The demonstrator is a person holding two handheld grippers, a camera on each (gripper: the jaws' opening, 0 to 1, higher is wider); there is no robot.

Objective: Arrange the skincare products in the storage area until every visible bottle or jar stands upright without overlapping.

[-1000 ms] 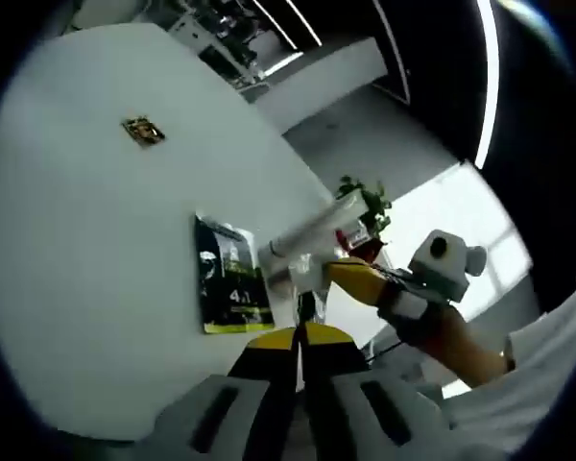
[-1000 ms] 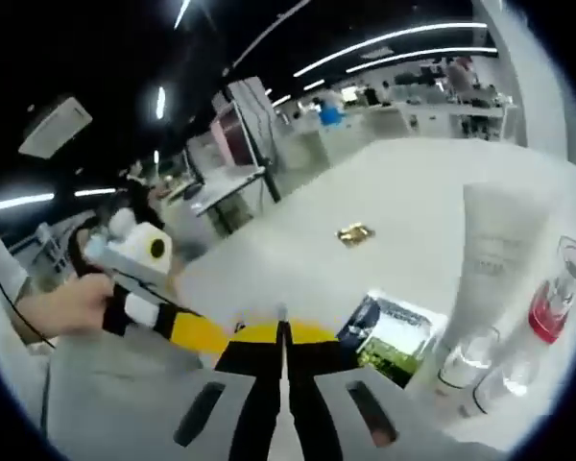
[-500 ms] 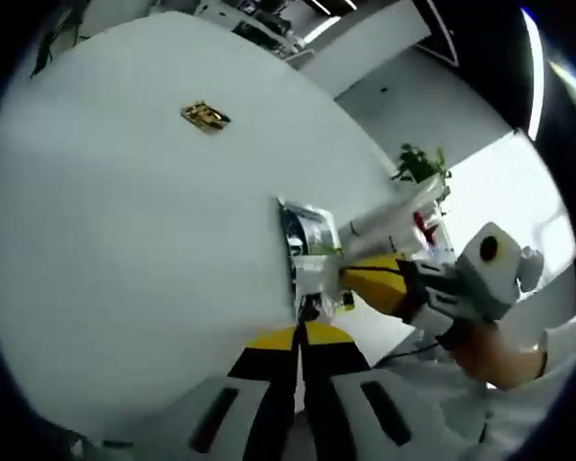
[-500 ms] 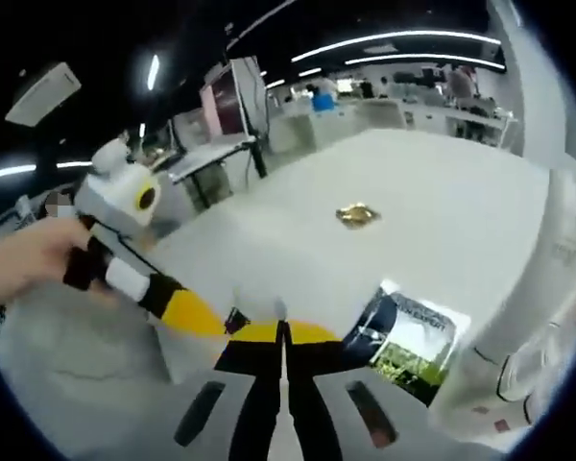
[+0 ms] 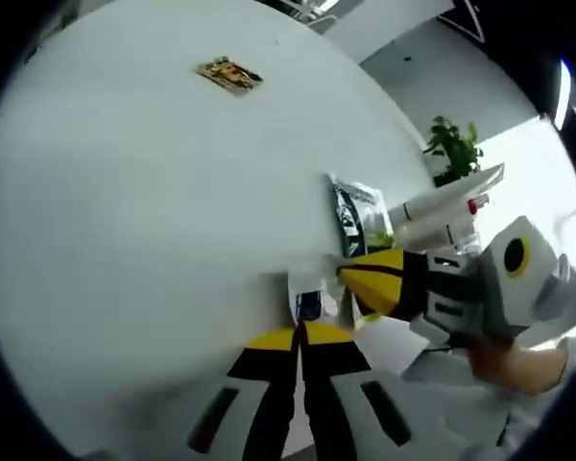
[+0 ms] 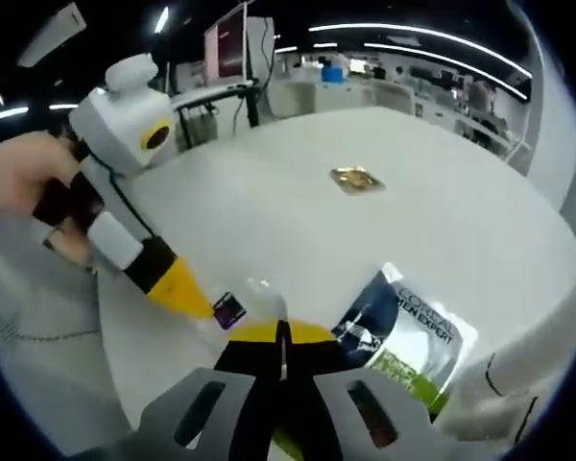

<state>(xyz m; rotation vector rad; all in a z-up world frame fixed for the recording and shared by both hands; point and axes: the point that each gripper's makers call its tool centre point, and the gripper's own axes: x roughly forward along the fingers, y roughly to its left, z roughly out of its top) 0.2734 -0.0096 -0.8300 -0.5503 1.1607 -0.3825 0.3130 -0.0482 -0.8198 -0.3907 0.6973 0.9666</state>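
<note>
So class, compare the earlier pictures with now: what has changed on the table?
Both closed hand-held grippers, left and right, have drawn together at a small clear item beside the sachet. Neither clearly grips it. The sachet, gold packet and white tubes stayed put.

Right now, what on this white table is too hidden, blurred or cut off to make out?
- Small clear item at the jaw tips, right gripper view: blurred and partly behind the jaws, so what it is and whether it is gripped is unclear.
- White tube, left gripper view: lower end hidden by the right gripper.
- Gold packet: too small to read.
- Sachet: lower edge hidden behind the jaws.
</note>
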